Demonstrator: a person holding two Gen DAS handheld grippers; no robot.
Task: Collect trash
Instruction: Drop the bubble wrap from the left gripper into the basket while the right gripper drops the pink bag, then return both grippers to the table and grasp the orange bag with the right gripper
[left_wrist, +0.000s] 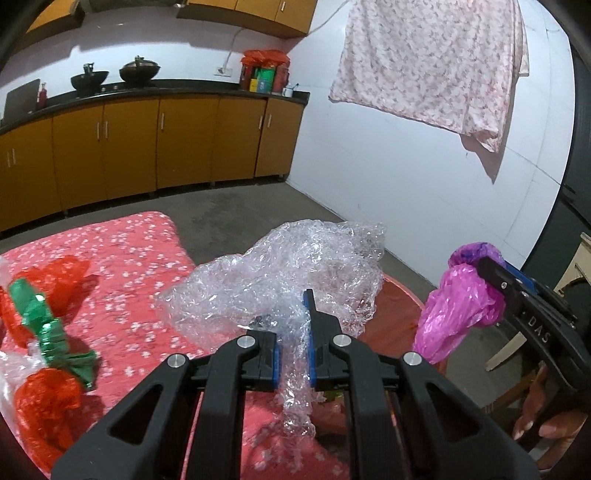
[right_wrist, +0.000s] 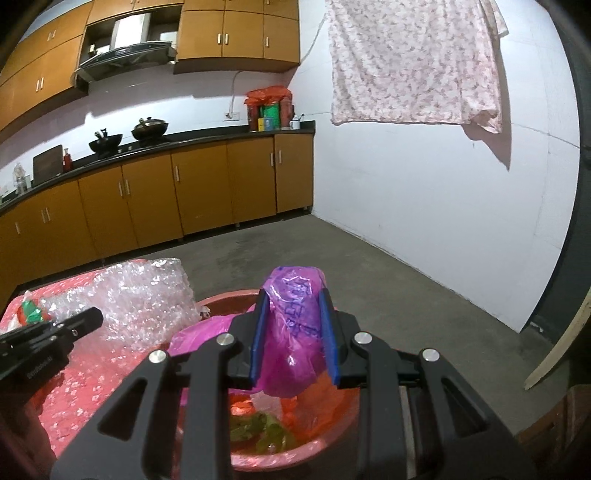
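Left fingers (left_wrist: 309, 314) pinch bubble wrap (left_wrist: 280, 269); right fingers (right_wrist: 328, 332) clamp magenta bag (right_wrist: 291, 332).

A floral sheet (right_wrist: 413, 62) is hanging against the white wall (right_wrist: 424, 221), two black woks (right_wrist: 149, 129) are sitting on the dark counter (right_wrist: 207, 138), and orange cabinets (right_wrist: 207, 192) are lining the kitchen.

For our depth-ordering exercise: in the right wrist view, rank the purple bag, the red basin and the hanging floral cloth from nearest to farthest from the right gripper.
1. Purple bag, between the right gripper's fingers.
2. Red basin, just below.
3. Floral cloth, far off, high on the wall.
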